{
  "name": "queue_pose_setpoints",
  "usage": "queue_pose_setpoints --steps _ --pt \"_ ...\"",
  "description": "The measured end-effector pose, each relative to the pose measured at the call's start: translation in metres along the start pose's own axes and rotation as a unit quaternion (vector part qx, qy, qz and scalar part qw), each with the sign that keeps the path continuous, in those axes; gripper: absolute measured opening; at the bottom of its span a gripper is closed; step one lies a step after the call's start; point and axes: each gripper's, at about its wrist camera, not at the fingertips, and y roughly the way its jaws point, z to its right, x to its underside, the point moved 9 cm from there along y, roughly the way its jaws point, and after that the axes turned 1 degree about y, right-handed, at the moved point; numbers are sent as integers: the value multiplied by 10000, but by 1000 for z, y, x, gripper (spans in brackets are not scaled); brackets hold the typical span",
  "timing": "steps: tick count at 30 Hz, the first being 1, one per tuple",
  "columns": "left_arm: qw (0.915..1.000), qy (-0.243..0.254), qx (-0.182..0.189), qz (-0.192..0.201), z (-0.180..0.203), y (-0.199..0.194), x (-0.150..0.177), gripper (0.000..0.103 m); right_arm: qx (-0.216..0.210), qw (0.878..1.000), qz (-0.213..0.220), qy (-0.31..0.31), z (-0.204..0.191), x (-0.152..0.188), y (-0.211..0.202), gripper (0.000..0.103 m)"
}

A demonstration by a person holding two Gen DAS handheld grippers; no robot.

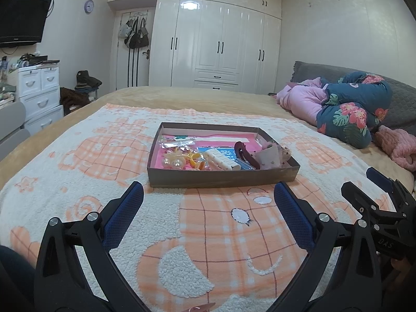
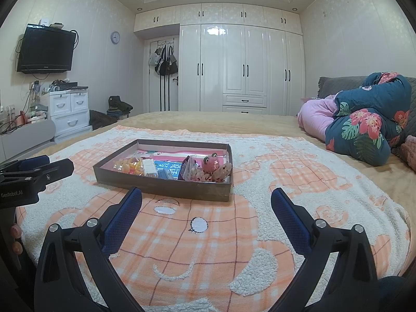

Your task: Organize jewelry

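A shallow brown box (image 1: 221, 178) (image 2: 166, 188) sits on the orange-and-white blanket on the bed. It holds a white hair clip (image 1: 222, 159), a dark red claw clip (image 1: 245, 154), yellow and clear pieces in bags (image 1: 179, 157), and a pink frog ornament (image 2: 211, 165). My left gripper (image 1: 208, 192) is open and empty, just short of the box's near wall. My right gripper (image 2: 206, 199) is open and empty, also just short of the box. The right gripper shows at the right edge of the left wrist view (image 1: 377, 189).
The blanket (image 1: 208, 247) covers the near half of the bed. Folded quilts (image 1: 351, 109) lie at the right. A white wardrobe (image 1: 221, 44) fills the far wall. A white drawer unit (image 1: 39, 88) and a TV (image 2: 45, 49) stand at the left.
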Motion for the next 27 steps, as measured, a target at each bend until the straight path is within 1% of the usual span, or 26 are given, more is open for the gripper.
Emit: queue_pose_setpoints --steps 6,12,14,16,19,22,27 --pt "10000 -6 42 -25 1 1 1 92 5 10000 -10 -5 0 0 1 97" --pt "10000 69 -3 30 1 1 2 92 23 10000 -26 -12 0 1 1 97" --pt "10000 41 -5 -16 0 2 3 92 32 10000 -34 4 2 1 2 97" --pt "10000 18 -48 -63 -1 3 4 92 41 10000 -53 10 2 2 3 97" --pt "9999 -60 -125 -17 -6 2 2 92 54 9999 -99 38 5 4 5 97" --pt "9993 -117 -352 58 -15 1 -1 92 82 9998 -179 85 9 7 9 97" --pt "9979 -373 -524 -91 -34 8 -1 92 177 9988 -348 283 23 9 20 97"
